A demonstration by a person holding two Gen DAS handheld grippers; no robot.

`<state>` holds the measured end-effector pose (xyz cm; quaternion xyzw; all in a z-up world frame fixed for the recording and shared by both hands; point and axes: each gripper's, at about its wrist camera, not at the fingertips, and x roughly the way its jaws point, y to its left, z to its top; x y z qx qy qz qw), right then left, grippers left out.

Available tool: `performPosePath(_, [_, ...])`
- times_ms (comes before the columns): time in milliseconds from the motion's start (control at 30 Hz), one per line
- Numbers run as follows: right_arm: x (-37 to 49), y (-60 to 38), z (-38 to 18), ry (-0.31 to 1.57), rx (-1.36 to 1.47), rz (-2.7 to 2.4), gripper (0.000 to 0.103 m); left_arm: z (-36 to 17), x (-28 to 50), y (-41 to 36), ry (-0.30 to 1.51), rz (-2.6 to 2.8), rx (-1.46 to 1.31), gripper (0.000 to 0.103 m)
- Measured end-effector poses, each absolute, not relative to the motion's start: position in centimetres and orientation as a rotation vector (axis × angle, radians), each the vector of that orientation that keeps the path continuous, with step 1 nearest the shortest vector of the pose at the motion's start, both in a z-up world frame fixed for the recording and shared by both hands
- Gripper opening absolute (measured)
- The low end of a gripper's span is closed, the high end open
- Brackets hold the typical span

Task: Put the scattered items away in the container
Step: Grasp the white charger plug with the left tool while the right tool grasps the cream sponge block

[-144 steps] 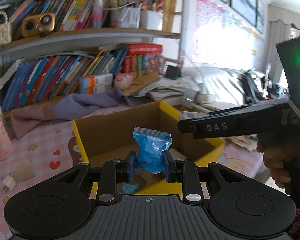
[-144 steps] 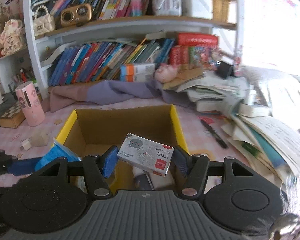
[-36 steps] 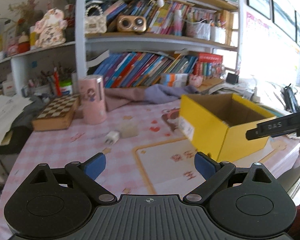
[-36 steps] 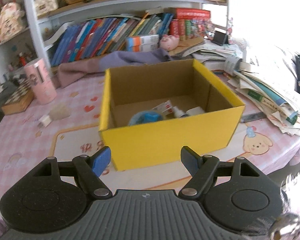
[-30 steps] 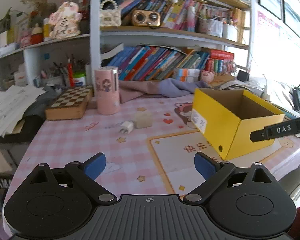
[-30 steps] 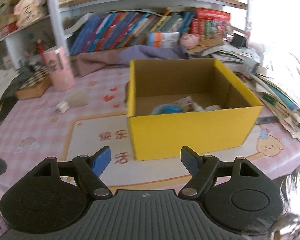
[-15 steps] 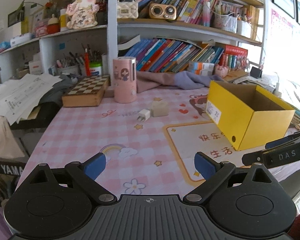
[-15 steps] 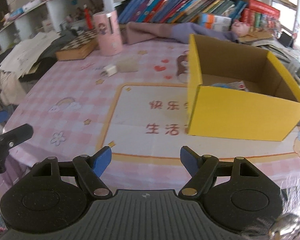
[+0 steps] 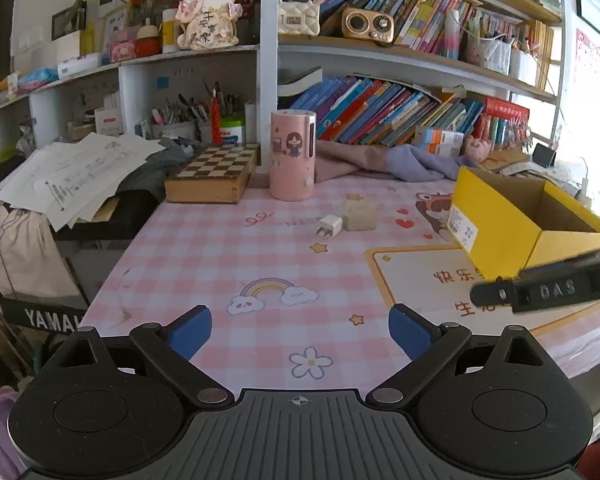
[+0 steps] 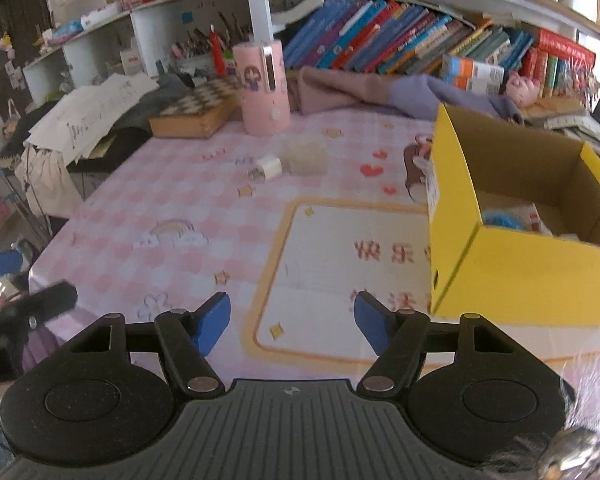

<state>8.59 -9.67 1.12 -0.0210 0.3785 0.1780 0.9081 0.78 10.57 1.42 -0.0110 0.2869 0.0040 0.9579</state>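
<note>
Both grippers have swung left, away from the box (image 10: 512,280), whose contents are half hidden and cut off. The left gripper (image 9: 300,332) gapes empty; the right gripper (image 10: 292,320) is closing on nothing. The charger (image 9: 329,227) and cube (image 9: 360,216) lie mid-table, blurred.

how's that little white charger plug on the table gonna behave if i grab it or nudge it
The white charger plug looks like a small hard block, so probably stiff and light. It lies flat on the checked tablecloth, so it should slide rather than roll. Its smooth casing may slip between pads, and its prongs could snag the cloth. The translucent cube close beside it may get bumped.
</note>
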Motion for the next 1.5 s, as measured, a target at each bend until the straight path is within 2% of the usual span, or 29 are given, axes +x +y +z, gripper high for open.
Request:
performPosePath(667, [12.6,-8.0,2.1,0.718,-0.034,0.316,0.064,0.9,4.9,9.8,0.556,-0.048,0.014,0.097])
performPosePath(1500, [28.9,-4.8,-0.9,0.823,-0.037,0.364,0.066,-2.5,19.6,7.8,0.646,-0.089,0.044,0.095])
